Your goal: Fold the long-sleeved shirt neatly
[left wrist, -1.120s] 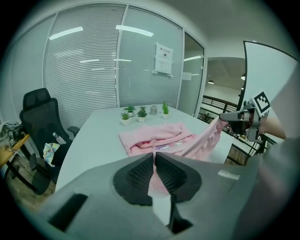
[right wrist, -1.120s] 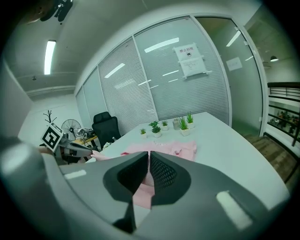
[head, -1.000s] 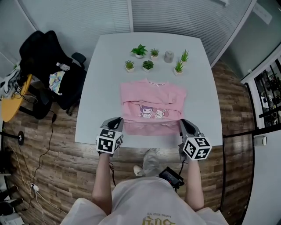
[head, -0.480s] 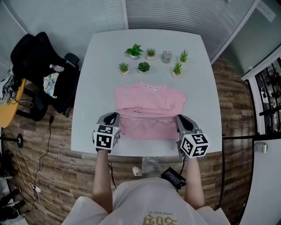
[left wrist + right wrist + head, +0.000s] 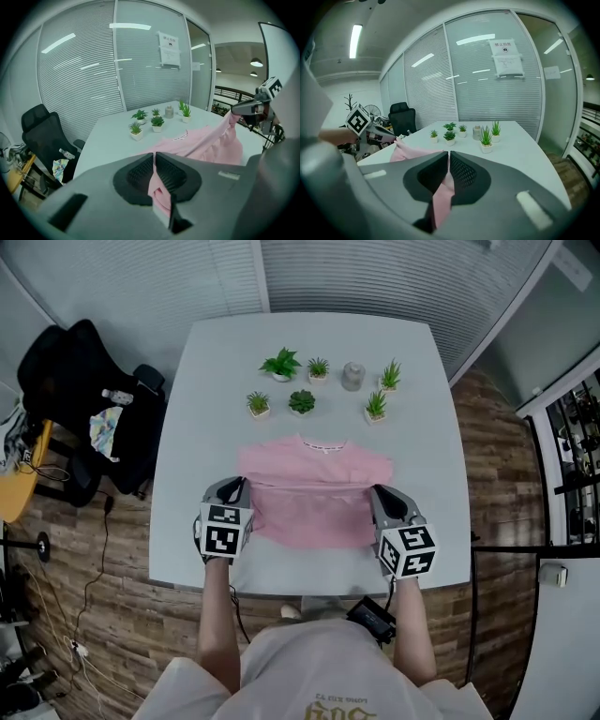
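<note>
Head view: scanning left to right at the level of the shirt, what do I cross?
Black office chair → left claw, shut on the pink shirt → pink shirt → right claw, shut on the same shirt.

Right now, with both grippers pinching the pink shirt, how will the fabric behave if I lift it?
Probably floppy: the pink shirt sags between the left gripper and right gripper. Likely light, since small pinches hold its edge up. The part on the table may bunch or wrinkle.
</note>
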Tool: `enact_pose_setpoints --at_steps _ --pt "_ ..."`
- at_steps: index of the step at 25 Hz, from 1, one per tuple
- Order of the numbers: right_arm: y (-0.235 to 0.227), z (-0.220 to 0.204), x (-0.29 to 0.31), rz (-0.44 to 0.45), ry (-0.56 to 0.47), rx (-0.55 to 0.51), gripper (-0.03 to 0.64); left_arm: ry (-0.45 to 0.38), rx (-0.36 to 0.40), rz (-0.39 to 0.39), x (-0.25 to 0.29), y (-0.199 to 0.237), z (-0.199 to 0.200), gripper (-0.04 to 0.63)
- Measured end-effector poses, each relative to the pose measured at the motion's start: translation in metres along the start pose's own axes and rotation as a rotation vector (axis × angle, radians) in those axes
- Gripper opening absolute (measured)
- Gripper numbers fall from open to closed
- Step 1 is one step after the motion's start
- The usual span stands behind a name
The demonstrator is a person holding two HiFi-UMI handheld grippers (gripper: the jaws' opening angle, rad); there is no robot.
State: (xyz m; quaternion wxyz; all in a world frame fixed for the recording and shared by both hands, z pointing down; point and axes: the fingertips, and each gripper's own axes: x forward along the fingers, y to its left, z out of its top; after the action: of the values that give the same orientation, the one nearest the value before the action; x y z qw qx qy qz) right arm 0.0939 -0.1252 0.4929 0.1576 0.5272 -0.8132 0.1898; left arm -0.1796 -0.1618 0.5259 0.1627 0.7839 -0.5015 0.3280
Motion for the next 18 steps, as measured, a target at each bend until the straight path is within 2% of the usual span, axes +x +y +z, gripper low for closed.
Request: enact_pose_setpoints --at_steps 7,14,18 --pt "-0.015 0.016 0.024 0.014 -0.002 -0.016 0.026 0.017 0.041 0.041 0.024 0.005 0.022 0.026" --pt "-0.032 0.032 0.041 0.038 -0.03 -0.007 0.026 0.017 0.024 0.07 0.037 0.014 0.048 0.026" --pt "-0.047 0.03 0.064 0.032 -0.022 0.015 0.026 0.033 0.023 0.085 0.068 0.016 0.05 0.028"
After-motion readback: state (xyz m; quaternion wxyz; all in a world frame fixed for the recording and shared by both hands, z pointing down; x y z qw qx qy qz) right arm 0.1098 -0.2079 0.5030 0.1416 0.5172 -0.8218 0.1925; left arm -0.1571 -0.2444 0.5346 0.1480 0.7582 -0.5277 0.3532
